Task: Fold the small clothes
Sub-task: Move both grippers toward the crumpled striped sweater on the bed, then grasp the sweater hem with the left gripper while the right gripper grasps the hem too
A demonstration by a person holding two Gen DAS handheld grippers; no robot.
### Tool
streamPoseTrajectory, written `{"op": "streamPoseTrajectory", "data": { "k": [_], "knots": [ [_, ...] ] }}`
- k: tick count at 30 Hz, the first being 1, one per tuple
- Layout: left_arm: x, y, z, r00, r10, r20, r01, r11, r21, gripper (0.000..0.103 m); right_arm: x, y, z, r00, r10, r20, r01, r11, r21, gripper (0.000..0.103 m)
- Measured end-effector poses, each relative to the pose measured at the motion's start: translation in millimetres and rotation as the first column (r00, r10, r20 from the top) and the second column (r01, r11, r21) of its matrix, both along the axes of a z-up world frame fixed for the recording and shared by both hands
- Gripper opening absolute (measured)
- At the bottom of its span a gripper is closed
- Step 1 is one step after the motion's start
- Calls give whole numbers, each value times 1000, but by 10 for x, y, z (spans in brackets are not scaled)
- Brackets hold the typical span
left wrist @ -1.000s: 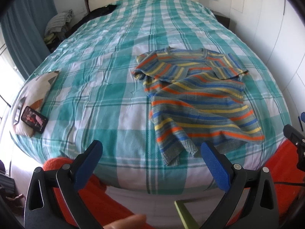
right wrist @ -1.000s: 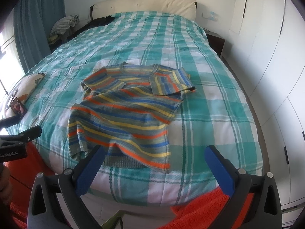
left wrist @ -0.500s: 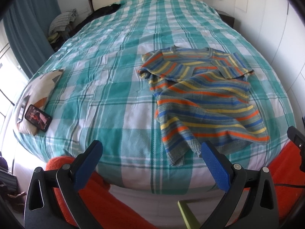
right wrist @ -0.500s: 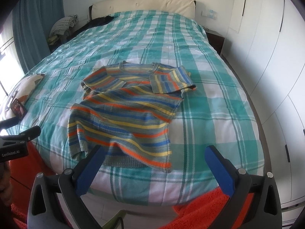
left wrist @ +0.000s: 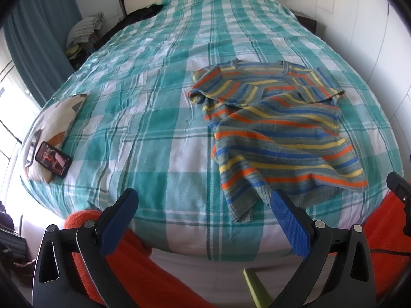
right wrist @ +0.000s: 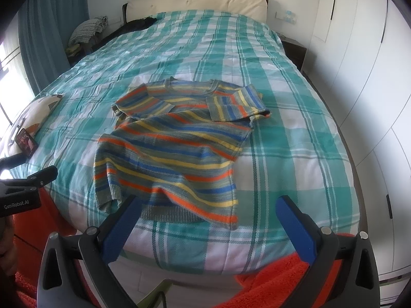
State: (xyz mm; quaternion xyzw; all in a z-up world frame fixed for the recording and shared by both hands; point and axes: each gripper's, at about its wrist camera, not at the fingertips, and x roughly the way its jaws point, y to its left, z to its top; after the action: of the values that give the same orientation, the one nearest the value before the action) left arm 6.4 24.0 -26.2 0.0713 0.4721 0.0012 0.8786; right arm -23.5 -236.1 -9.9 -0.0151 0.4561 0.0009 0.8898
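A small striped sweater (left wrist: 277, 131) in orange, blue, yellow and grey lies partly folded near the foot of the bed (left wrist: 159, 97), its sleeves folded in across the chest. It also shows in the right wrist view (right wrist: 174, 148). My left gripper (left wrist: 204, 211) is open and empty, held off the foot of the bed, left of the sweater's hem. My right gripper (right wrist: 206, 217) is open and empty, just short of the hem. The left gripper's body shows at the left edge of the right wrist view (right wrist: 23, 190).
The bed has a teal and white checked cover (right wrist: 282, 89). A phone (left wrist: 52, 159) rests on a cushion (left wrist: 55, 118) at the left edge. Dark clothes (left wrist: 138, 16) and a folded pile (left wrist: 84, 29) lie at the far left. White wardrobes (right wrist: 364, 77) stand right. Orange fabric (left wrist: 133, 269) is below.
Both grippers have drifted slightly, so the sweater sits a little further right in the left view. Both stay open. The sweater has not moved.
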Motion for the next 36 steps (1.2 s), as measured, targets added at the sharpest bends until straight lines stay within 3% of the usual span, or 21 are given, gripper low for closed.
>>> {"op": "streamPoseTrajectory", "data": {
  "k": [6,11,14,17,19,22,23,24,25,26,27,28,29,34,36],
  "knots": [
    [28,75,-94,1000,-14,-17,14,1000,-20,103,-2,-16,-17,1000,1,-3,-1,1000,8,103],
    [168,374,-448,989,-39,-139,16,986,-167,103,-25,-255,-98,999,-45,-12,46,999,13,103],
    [254,484,-765,970,-75,-233,12,965,-260,103,28,-671,-297,989,-127,-78,133,988,83,103],
    [380,466,-1125,938,-112,-327,-7,940,-342,102,150,-960,-680,966,-128,-225,171,967,187,103],
    [454,372,-1310,926,-145,-348,14,936,-351,102,229,-1020,-938,953,-90,-289,173,946,275,103],
    [538,212,-1425,930,-177,-323,73,948,-311,100,365,-931,-1216,953,-6,-302,116,930,349,103],
    [553,175,-1437,936,-181,-302,86,949,-303,95,409,-892,-1274,956,17,-292,93,928,361,102],
    [574,161,-1436,941,-180,-287,91,951,-296,80,463,-855,-1330,961,37,-275,74,921,382,99],
    [586,144,-1427,945,-182,-271,97,950,-298,71,512,-829,-1379,963,58,-263,56,911,408,87],
    [600,142,-1420,948,-191,-256,106,944,-312,52,565,-818,-1429,962,79,-263,46,898,438,59],
    [605,143,-1392,949,-208,-238,119,932,-342,13,605,-821,-1490,955,97,-280,50,879,475,44],
    [603,145,-1371,944,-222,-245,122,923,-365,5,620,-844,-1502,951,104,-293,60,863,502,15],
    [585,169,-1321,941,-229,-251,120,916,-383,3,616,-863,-1473,950,110,-293,62,851,522,4],
    [357,551,-827,921,-313,-232,169,858,-485,2,390,-1006,-892,952,182,-245,-4,811,585,4],
    [255,656,-662,908,-340,-245,202,868,-453,2,273,-1054,-690,951,189,-243,-16,820,572,4]
  ]
}}
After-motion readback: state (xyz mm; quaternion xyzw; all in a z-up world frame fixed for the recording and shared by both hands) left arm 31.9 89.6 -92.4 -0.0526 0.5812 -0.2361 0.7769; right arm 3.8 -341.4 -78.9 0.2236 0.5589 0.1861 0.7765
